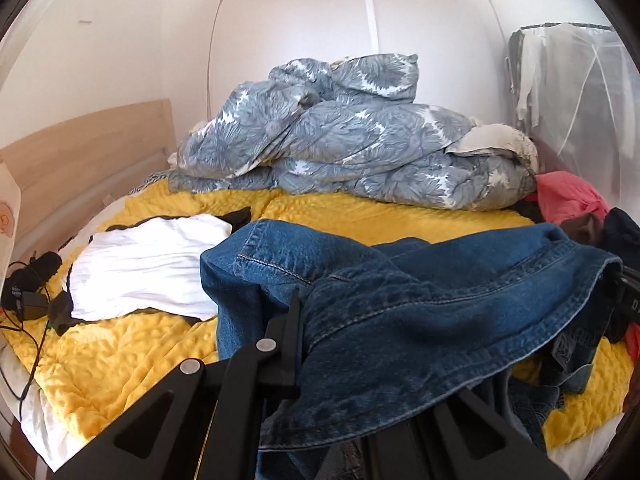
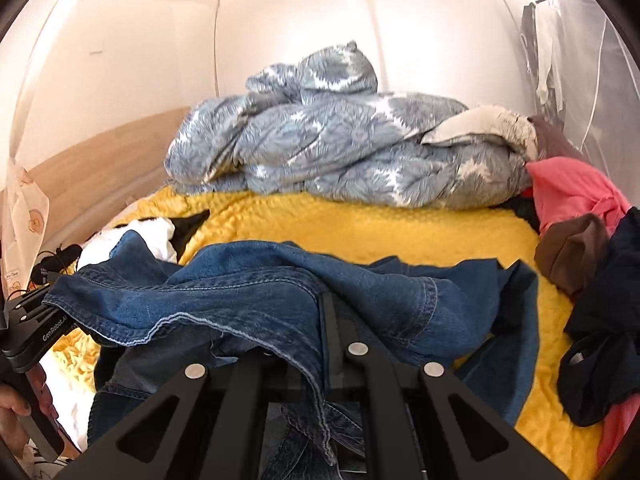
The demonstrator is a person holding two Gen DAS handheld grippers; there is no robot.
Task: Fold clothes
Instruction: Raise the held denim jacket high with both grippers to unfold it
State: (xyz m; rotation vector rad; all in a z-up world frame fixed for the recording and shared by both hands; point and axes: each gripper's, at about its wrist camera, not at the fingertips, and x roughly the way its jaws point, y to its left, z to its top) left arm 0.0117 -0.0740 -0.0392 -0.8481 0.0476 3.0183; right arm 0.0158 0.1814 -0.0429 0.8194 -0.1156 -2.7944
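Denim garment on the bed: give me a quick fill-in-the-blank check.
1. Both grippers are shut on the ____ denim garment.
2. The bed cover is ____.
3. The crumpled duvet lies ____ the denim.
4. The white garment lies to the denim's ____ in the left wrist view.

Missing: blue; yellow; behind; left

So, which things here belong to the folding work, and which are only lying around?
In the job:
- blue denim garment
- left gripper, shut on it
- right gripper, shut on it

Lying about:
- white garment
- grey floral duvet
- pink cloth
- black cables
- yellow blanket
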